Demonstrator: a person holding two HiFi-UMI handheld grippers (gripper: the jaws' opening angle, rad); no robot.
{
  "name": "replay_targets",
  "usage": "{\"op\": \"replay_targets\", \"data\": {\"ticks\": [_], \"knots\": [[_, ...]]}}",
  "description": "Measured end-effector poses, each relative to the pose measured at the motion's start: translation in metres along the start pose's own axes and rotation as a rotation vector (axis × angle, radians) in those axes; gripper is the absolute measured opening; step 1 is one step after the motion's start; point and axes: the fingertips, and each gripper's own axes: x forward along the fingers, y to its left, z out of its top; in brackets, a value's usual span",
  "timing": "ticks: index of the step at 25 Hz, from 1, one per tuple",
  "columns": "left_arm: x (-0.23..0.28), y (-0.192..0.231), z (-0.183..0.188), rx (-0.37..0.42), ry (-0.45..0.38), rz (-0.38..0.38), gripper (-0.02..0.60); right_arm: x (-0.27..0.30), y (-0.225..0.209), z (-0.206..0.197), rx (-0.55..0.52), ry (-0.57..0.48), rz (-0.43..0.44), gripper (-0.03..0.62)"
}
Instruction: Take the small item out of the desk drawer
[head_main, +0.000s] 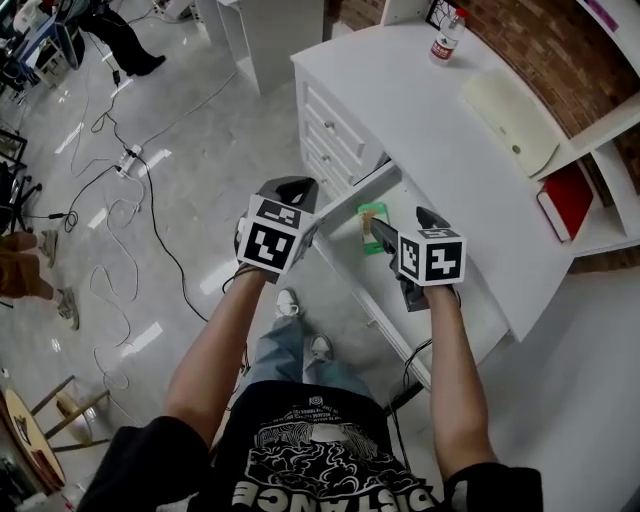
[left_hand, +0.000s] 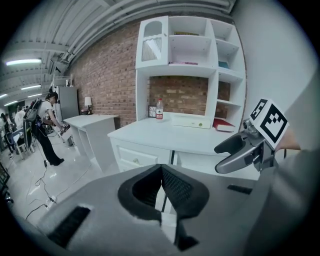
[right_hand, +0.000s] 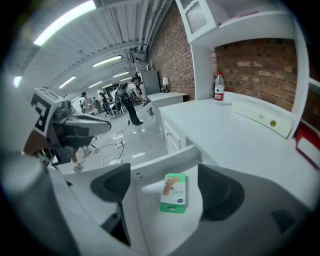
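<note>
Green-and-white box (right_hand: 173, 193) lies flat in the drawer (right_hand: 165, 161), long axis pointing away from the spread right hand-held gripper (right_hand: 166, 186)

Head view steeply down — shared desk (head_main: 430, 120)

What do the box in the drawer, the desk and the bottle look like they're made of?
Box: thin printed cardboard, it seems; sharp folded edges, green and white print, slight sheen.
Desk: probably wood or board painted smooth white; panelled drawer fronts, no grain showing.
Bottle: likely clear plastic; see-through body, red label.
</note>
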Motion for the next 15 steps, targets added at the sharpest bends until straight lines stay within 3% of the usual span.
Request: {"op": "replay_targets", "data": {"ticks": [15], "knots": [[0.062, 0.033, -0.028, 0.000, 0.083, -0.085, 0.009, 0.083, -0.016, -0.038, 0.055, 0.167, -0.015, 0.436]]}}
